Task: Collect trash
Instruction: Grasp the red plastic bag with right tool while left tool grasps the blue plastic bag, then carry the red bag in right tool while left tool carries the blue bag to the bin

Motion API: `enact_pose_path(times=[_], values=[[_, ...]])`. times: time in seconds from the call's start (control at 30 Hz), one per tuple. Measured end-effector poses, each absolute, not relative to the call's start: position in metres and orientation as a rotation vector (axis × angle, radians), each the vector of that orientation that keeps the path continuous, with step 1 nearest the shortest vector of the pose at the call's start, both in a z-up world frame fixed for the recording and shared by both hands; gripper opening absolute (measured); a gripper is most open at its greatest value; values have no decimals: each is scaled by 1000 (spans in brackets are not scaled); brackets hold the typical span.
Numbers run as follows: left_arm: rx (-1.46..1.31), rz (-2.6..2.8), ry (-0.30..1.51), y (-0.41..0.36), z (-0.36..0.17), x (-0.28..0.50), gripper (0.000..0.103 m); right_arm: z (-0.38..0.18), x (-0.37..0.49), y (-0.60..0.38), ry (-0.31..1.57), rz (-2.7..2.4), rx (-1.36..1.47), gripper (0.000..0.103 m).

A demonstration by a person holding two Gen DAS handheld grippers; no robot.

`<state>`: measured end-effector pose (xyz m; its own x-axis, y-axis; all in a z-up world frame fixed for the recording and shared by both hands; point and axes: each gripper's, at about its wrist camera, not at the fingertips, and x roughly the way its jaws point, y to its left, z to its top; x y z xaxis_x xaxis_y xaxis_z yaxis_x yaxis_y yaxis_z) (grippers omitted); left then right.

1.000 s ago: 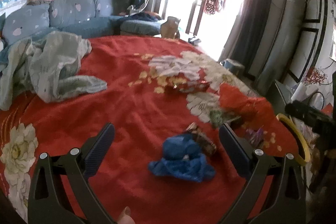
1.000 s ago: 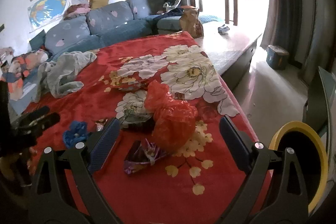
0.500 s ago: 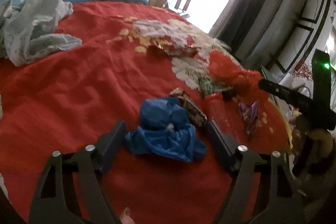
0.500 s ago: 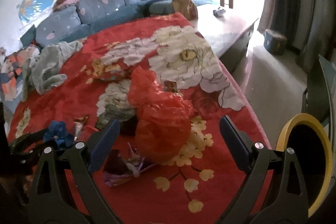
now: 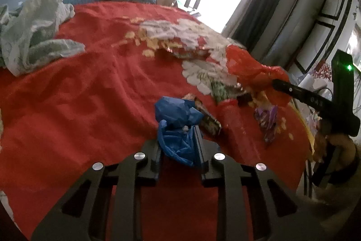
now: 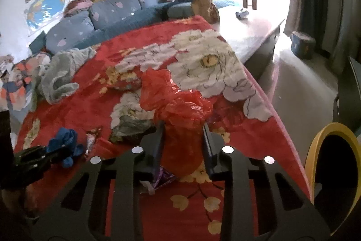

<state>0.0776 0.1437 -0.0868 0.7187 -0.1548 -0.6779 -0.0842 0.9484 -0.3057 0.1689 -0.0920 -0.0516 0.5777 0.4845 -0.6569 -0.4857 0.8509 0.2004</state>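
My left gripper [image 5: 178,139] is shut on a crumpled blue plastic bag [image 5: 178,119] lying on the red flowered blanket [image 5: 90,94]. My right gripper [image 6: 182,134] is shut on a crumpled red plastic bag [image 6: 178,105] near the bed's right edge. A brown snack wrapper [image 5: 207,119] lies just right of the blue bag. A purple wrapper [image 6: 162,177] lies under the right gripper and also shows in the left wrist view [image 5: 267,121]. The blue bag and left gripper show at the left of the right wrist view [image 6: 65,146]. Another wrapper [image 6: 126,83] lies farther back.
A grey-green cloth [image 5: 33,37] is bunched at the blanket's left. A yellow-rimmed bin [image 6: 334,164] stands on the floor to the right of the bed. Blue cushions [image 6: 108,12] line the far wall. A brown object [image 6: 204,6] stands at the bed's far end.
Both grippers moved forward and down and closed: the left on the blue bag, the right on the red bag. Both were open one second ago.
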Motion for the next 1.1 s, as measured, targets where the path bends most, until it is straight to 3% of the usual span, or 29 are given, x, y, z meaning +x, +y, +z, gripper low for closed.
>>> enact_pose_path(times=[0.43,1.1], values=[[-331,-35,644,150,-37,65,21,-17,165,-112,719,611,87,23],[-259,-150,563,96,0,63,21,13,141,-155,643,558,111,23]])
